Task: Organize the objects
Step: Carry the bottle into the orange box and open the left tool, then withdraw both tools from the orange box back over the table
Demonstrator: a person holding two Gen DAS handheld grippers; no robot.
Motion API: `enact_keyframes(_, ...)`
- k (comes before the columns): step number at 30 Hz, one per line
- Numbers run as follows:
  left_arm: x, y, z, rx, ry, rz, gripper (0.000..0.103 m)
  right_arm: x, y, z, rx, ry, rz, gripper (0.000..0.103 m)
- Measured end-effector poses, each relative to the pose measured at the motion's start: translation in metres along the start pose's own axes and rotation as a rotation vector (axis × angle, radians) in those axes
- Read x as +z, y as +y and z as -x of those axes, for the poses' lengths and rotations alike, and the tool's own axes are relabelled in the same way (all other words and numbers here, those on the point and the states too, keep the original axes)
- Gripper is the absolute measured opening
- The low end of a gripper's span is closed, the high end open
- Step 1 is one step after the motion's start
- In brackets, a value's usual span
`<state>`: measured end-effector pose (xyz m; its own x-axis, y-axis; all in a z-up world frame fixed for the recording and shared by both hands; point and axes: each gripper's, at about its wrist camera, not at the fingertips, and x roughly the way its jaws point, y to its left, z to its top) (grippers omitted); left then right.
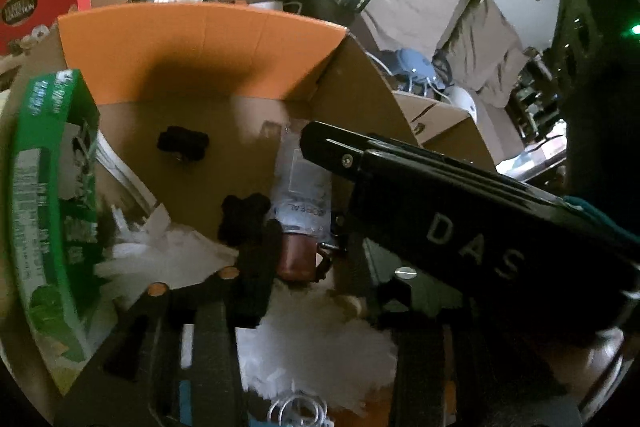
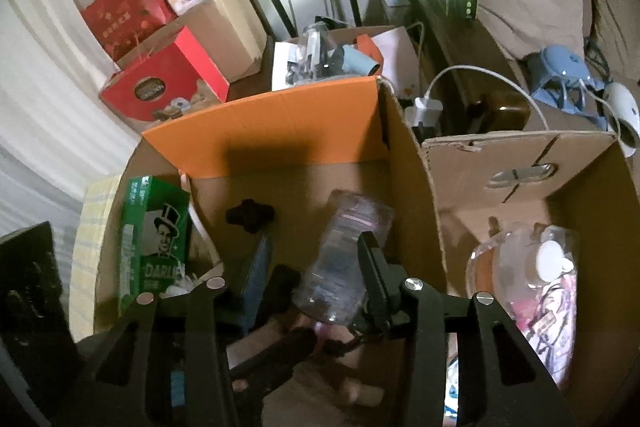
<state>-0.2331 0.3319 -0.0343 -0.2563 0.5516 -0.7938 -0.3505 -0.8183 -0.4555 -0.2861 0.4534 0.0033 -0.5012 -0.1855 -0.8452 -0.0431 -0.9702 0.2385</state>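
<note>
A clear plastic bottle (image 1: 300, 195) (image 2: 340, 259) with a copper cap (image 1: 296, 255) hangs tilted inside an open cardboard box (image 1: 200, 39) (image 2: 280, 123) that has an orange flap. My right gripper (image 2: 316, 247) is shut on the bottle's body. One of its fingers (image 1: 332, 151) crosses the bottle in the left wrist view. My left gripper (image 1: 304, 247) stands around the cap; its left finger is close beside the cap, with slack on the other side. The right gripper's body hides the left gripper's right finger.
In the box, a green toothpaste carton (image 1: 48, 187) (image 2: 156, 239) leans at the left and black knobs (image 1: 182, 143) (image 2: 250, 215) lie on the floor. A second open carton (image 2: 500, 155) with glassware stands right. Red boxes (image 2: 160, 83), cables and clutter lie behind.
</note>
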Motion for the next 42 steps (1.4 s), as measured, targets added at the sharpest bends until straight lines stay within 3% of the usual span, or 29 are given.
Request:
enact_keyframes(9,-0.008,-0.001,0.047,0.028,-0.060,-0.070,0.045,-0.007,0.015,0.028,-0.024,-0.068,0.039,0.053)
enact_keyframes(11,-0.009,0.000,0.056,0.043,-0.075,-0.079,0.049,-0.010,0.019,0.034,-0.024,-0.082,0.047,0.053)
enact_keyframes(13,-0.011,0.004,0.068,0.058,-0.092,-0.086,0.062,-0.013,0.023,0.039,-0.024,-0.092,0.055,0.055)
enact_keyframes(22,-0.026,0.030,0.112,0.119,-0.156,-0.095,0.077,-0.033,0.042,0.057,-0.046,-0.135,0.084,0.065)
enact_keyframes(32,-0.039,0.053,0.145,0.185,-0.206,-0.088,0.083,-0.056,0.068,0.071,-0.094,-0.198,0.134,0.085)
enact_keyframes(34,-0.041,0.056,0.150,0.198,-0.217,-0.088,0.091,-0.060,0.072,0.072,-0.096,-0.200,0.141,0.087)
enact_keyframes(42,-0.053,0.073,0.171,0.228,-0.256,-0.084,0.102,-0.077,0.090,0.079,-0.094,-0.224,0.155,0.102)
